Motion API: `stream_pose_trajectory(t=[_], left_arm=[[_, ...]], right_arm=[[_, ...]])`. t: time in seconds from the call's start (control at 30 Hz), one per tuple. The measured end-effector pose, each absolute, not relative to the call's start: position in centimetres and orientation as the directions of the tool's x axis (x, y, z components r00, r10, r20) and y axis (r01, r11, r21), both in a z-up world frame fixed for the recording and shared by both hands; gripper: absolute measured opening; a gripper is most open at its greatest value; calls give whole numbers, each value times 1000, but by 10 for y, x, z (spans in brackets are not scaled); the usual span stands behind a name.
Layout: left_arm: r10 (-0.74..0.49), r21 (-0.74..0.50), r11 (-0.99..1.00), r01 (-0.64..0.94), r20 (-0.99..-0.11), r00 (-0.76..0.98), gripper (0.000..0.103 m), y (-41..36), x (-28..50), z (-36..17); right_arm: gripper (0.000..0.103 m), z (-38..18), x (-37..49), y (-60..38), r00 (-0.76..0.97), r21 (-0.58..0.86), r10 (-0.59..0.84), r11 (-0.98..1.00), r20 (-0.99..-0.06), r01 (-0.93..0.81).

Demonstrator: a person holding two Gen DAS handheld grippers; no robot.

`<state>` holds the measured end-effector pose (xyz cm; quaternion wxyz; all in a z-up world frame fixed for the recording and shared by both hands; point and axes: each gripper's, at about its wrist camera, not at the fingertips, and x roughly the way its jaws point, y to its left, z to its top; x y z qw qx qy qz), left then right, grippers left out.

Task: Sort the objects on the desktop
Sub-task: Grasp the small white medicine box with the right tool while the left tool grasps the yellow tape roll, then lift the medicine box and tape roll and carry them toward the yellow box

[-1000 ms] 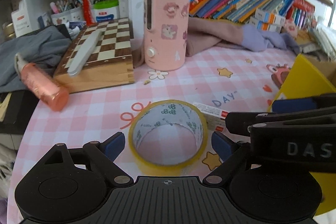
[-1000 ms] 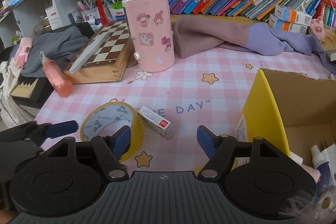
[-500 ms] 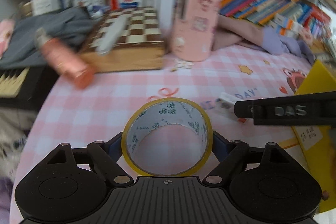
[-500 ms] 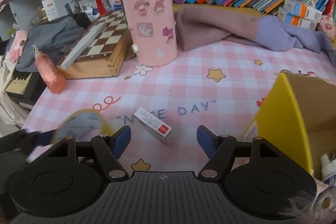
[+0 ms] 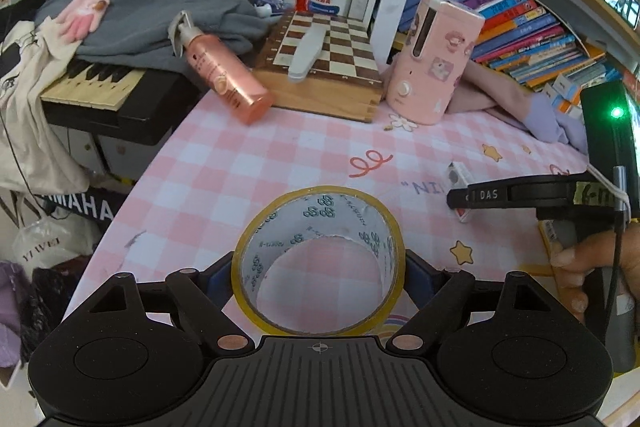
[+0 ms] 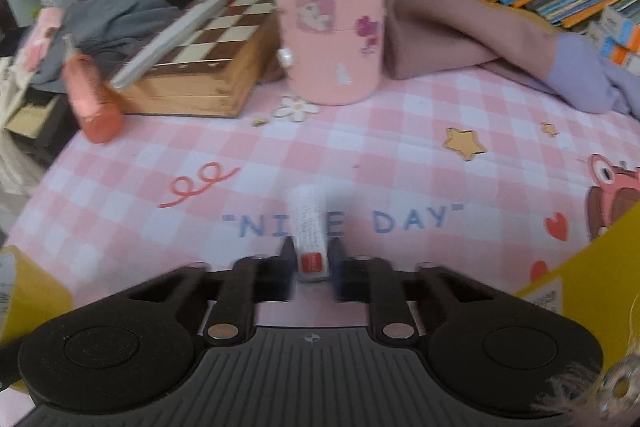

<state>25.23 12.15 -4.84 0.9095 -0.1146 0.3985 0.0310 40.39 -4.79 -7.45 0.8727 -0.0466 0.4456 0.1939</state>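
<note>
A yellow-rimmed tape roll (image 5: 320,211) sits between the blue pads of my left gripper (image 5: 319,275), which press on its two sides just above the pink checked tablecloth (image 5: 248,179). The roll's edge also shows at the left of the right wrist view (image 6: 16,283). A small white box with a red end (image 6: 308,223) lies over the "NICE DAY" print, and my right gripper (image 6: 311,263) is shut on its near end. From the left wrist view that gripper (image 5: 460,197) comes in from the right, with the small box (image 5: 458,174) at its tip.
A pink sticker-covered canister (image 5: 432,63), a wooden chessboard box (image 5: 328,67) and a lying pink spray bottle (image 5: 224,75) line the back. A yellow cardboard box (image 6: 592,267) stands at the right. A keyboard (image 5: 100,87) lies beyond the table's left edge. A hand (image 5: 588,267) holds the right gripper.
My left gripper closed onto the tape roll and carried it leftward. My right gripper dropped toward the small white box and shut on it.
</note>
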Motion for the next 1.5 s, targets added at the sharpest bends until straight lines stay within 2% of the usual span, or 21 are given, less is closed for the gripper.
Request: stream_pose_trajectory(t=[0.4, 0.83, 1.17, 1.5], left_arm=[[-50, -177, 979, -99, -684, 728, 85, 119, 237, -23], [-105, -194, 981, -23, -623, 775, 85, 114, 183, 6], [-187, -274, 961, 26, -581, 792, 85, 118, 137, 21], [-240, -291, 953, 80, -569, 787, 85, 116, 97, 26]], right_arm=[[13, -44, 372, -51, 571, 136, 364, 905, -736, -403], [13, -6, 299, -74, 628, 162, 387, 908, -675, -386], [13, 13, 235, -97, 618, 203, 400, 909, -677, -365], [13, 16, 170, -99, 603, 226, 407, 907, -686, -355]])
